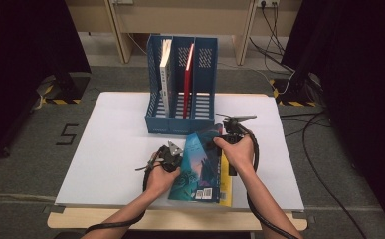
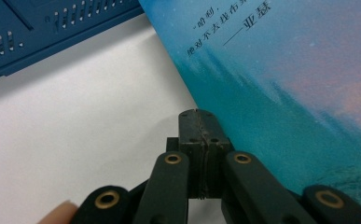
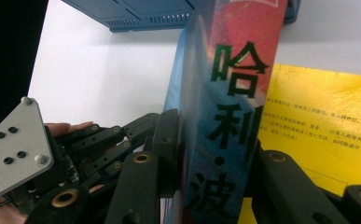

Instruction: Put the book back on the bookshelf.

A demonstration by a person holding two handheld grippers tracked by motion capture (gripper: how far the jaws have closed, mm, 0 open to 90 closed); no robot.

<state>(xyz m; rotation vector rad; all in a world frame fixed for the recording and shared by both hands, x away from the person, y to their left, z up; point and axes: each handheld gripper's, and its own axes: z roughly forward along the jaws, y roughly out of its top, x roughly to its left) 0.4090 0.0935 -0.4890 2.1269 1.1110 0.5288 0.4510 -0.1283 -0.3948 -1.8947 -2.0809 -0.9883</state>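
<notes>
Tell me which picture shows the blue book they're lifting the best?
The high view: the thick blue paperback book shows nearly whole, tilted up off the yellow book. The left gripper view catches just a corner of its cover; the right gripper view shows its spine clamped in the right hand-held gripper.

The high view looks forward and down from above the person's side onto the white counter. The left gripper view sits low and close, facing the blue book and file rack. The right gripper view, equally close, shares that book, rack and counter.
</notes>
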